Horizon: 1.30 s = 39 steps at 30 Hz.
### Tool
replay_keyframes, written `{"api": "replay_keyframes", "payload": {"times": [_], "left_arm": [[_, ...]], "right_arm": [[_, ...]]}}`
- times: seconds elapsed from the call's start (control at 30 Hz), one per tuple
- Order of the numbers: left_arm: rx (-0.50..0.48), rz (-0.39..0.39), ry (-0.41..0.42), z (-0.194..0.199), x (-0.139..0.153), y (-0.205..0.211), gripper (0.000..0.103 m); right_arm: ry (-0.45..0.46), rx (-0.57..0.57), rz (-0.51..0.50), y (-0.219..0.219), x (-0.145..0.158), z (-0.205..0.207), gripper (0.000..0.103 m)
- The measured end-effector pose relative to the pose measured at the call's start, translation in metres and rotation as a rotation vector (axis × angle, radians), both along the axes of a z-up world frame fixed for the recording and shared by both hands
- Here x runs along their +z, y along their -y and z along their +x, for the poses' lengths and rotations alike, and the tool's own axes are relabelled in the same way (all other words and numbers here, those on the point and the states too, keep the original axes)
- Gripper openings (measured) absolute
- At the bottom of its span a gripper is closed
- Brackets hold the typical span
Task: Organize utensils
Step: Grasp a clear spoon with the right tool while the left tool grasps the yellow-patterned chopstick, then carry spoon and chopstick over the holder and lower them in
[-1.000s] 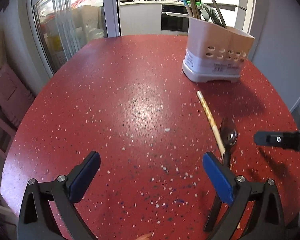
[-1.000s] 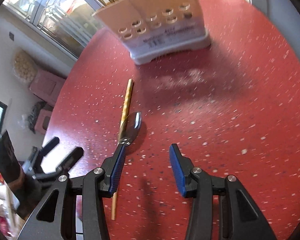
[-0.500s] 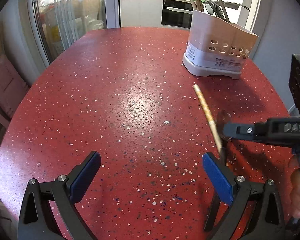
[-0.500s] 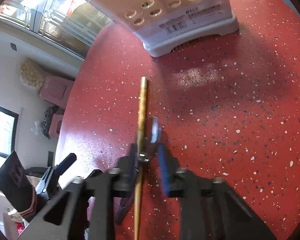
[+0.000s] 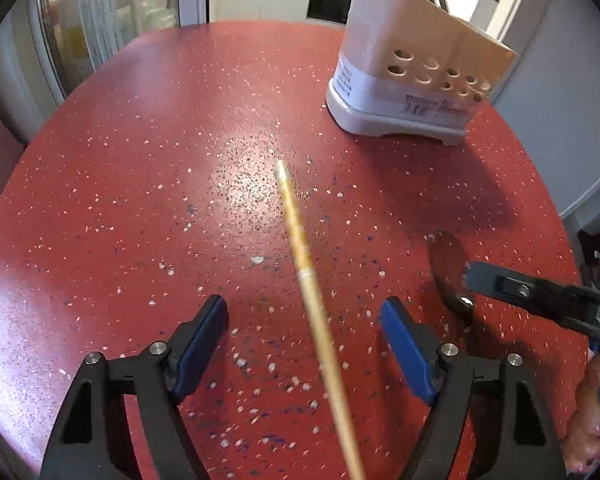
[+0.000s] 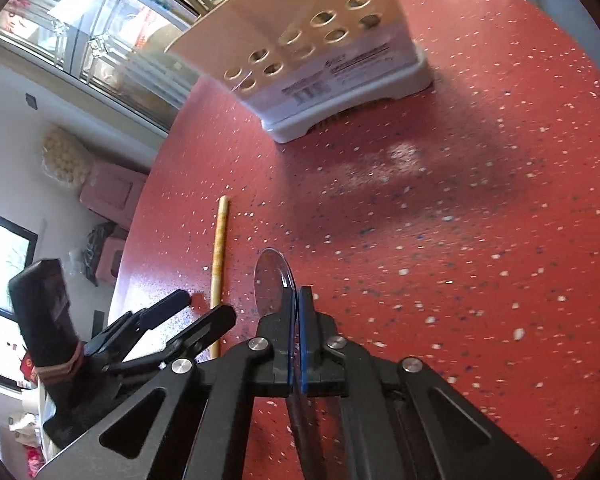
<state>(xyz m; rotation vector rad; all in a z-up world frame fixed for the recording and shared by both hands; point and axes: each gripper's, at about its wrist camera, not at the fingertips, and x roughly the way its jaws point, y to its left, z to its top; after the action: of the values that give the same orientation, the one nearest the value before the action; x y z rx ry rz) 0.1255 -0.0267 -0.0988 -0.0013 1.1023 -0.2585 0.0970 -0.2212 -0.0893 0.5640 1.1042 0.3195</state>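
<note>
A wooden chopstick [image 5: 306, 276] lies on the red speckled table [image 5: 140, 152] and runs between the fingers of my open left gripper [image 5: 304, 336]; it also shows in the right wrist view [image 6: 219, 256]. My right gripper [image 6: 298, 300] is shut on a metal spoon [image 6: 271, 280], holding it by the neck with the bowl sticking out forward. In the left wrist view the spoon [image 5: 448, 264] and the right gripper [image 5: 540, 300] are at the right. The white and beige utensil holder [image 5: 412, 80] stands at the far right of the table and also shows in the right wrist view [image 6: 320, 52].
The holder contains several utensils. The left gripper shows in the right wrist view [image 6: 180, 320], close to the chopstick. Glass doors and a kitchen counter lie beyond the table's far edge. Pink stools stand on the floor to the left.
My right gripper closed on the spoon and holds it off the table. My left gripper moved right and forward, so the chopstick now lies between its open fingers.
</note>
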Motion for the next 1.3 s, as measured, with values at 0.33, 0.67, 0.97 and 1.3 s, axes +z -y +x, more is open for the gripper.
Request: {"api": "replay_keyframes", "payload": {"times": [0.33,0.67,0.97,1.3], "left_arm": [[0.075,0.023,-0.048,0.015,0.006,-0.002,0.091],[0.028,0.126,-0.101,0.025,0.006,0.012,0.064],[-0.019,0.080,-0.104,0.025,0.012,0.028,0.036],[-0.006,-0.095,0.120,-0.012,0.056,0.027,0.036]], "right_arm": [[0.021,-0.007,0.026,0.015,0.005,-0.003,0.002],[0.053,0.006,0.060,0.025,0.015,-0.009,0.002],[0.078,0.000,0.082,0.040,0.020,-0.014,0.002],[0.128,0.006,0.059,0.049,0.037,-0.018,0.002]]}}
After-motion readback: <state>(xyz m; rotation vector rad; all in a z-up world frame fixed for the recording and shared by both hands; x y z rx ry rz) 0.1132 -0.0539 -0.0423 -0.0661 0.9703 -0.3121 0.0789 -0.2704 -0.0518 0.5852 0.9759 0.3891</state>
